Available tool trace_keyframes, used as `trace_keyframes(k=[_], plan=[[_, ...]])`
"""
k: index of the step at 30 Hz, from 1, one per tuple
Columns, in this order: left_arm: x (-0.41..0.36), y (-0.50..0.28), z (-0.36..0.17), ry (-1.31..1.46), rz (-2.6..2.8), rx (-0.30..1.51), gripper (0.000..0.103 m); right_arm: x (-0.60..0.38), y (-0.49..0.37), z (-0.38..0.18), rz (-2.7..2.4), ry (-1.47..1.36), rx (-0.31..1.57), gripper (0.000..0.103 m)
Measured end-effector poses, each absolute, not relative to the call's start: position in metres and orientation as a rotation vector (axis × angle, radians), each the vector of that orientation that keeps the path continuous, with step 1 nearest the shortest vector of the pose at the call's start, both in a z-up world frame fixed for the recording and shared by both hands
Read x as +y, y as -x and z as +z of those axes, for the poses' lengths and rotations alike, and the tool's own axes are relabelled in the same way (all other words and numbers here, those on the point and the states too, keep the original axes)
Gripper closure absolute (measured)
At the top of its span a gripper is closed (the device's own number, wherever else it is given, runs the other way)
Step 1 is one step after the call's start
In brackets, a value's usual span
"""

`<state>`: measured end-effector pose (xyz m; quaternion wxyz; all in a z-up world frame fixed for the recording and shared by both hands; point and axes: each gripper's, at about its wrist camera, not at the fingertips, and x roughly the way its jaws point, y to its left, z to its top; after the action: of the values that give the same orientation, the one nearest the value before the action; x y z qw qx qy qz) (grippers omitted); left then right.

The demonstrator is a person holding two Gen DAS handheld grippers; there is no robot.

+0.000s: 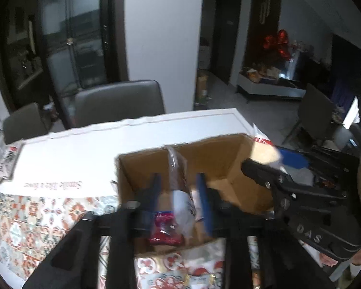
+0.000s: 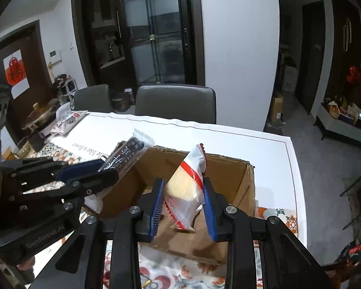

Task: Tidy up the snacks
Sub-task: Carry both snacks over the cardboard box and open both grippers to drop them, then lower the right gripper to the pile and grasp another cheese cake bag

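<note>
- The left gripper (image 1: 180, 192) hangs over the open cardboard box (image 1: 219, 154), jaws parted a little. A long dark-brown snack bar in clear wrap (image 1: 179, 175) stands between its blue pads (image 1: 205, 204). In the left wrist view gaps show on both sides, so the pads seem not to press it.
- From the right wrist view that bar (image 2: 130, 154) juts up over the box's left rim.
- The right gripper (image 2: 183, 204) is also over the box (image 2: 231, 178), jaws partly spread. A pale yellow cake in a clear, red-striped packet (image 2: 187, 187) sits tilted between its pads; whether they pinch it I cannot tell.
- The box stands on the white table (image 2: 264, 149) near its right edge; inside, only bare cardboard floor is plain.
- Another snack packet (image 2: 67, 121) lies at the table's far left corner.
</note>
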<state>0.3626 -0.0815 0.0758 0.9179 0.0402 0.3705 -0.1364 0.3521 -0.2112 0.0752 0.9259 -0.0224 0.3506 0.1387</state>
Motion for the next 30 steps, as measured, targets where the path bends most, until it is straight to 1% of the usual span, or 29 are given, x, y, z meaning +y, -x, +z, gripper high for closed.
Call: trace_keyframes(k=[1, 2, 3, 10, 12, 14, 19, 24, 30], plan=[[-0.081, -0.361, 0.077, -0.086, -0.265, 0.75, 0.056, -0.211, -0.353, 0.074, 0.272, 0.056, 0.717, 0.059], [-0.08, -0.36, 0.077, -0.092, -0.254, 0.745, 0.056, -0.212, -0.353, 0.073, 0.26, 0.063, 0.719, 0.05], [-0.078, -0.358, 0.077, -0.096, -0.245, 0.748, 0.056, -0.213, -0.353, 0.072, 0.244, 0.066, 0.717, 0.047], [-0.075, -0.314, 0.081, -0.122, -0.236, 0.71, 0.054, -0.221, -0.328, 0.072, 0.25, 0.054, 0.71, 0.046], [-0.075, -0.298, 0.083, -0.114, -0.257, 0.695, 0.051, -0.221, -0.312, 0.074, 0.276, 0.051, 0.701, 0.039], [-0.075, -0.291, 0.083, -0.098, -0.267, 0.694, 0.05, -0.22, -0.303, 0.075, 0.285, 0.056, 0.692, 0.039], [-0.071, -0.292, 0.082, -0.078, -0.24, 0.694, 0.05, -0.213, -0.3, 0.081, 0.248, 0.093, 0.62, 0.039], [-0.063, -0.29, 0.084, -0.058, -0.216, 0.697, 0.05, -0.217, -0.322, 0.083, 0.244, 0.054, 0.661, 0.039], [-0.073, -0.271, 0.091, -0.092, -0.237, 0.647, 0.05, -0.219, -0.306, 0.086, 0.25, 0.083, 0.66, 0.039]])
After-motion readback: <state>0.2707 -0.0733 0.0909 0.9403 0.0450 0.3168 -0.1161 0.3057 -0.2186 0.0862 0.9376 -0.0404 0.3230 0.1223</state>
